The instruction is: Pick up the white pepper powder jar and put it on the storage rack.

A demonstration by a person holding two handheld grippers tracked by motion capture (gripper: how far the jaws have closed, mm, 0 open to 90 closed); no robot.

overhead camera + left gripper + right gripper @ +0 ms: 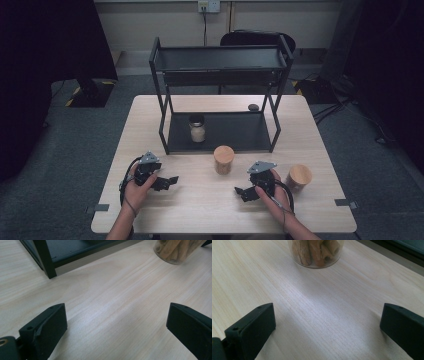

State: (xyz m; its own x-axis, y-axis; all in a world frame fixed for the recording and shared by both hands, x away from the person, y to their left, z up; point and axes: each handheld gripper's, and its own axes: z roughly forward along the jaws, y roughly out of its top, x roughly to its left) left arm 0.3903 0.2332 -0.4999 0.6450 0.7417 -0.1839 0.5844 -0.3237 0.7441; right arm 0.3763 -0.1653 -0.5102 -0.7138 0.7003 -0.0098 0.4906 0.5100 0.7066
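In the middle of the high view, a jar (223,159) with a wooden lid stands on the bench (200,200), between the left gripper (170,181) and the right gripper (241,192). Both have their jaws wide apart, holding nothing.

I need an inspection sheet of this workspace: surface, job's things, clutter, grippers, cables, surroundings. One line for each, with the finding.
Surface: light wooden table, dry, no spills seen.
Job's things: centre jar with wooden lid, upright on the table in front of the black rack; second wooden-lid jar at the right; dark-lid jar upright on the rack's lower shelf.
Clutter: small dark object on the table near the rack's rear right leg; what it is cannot be told.
Grippers: left gripper and right gripper low at the table, jaws open, holding nothing.
Cables: black cable loops by the left hand.
Surroundings: grey floor, chair, wall socket.
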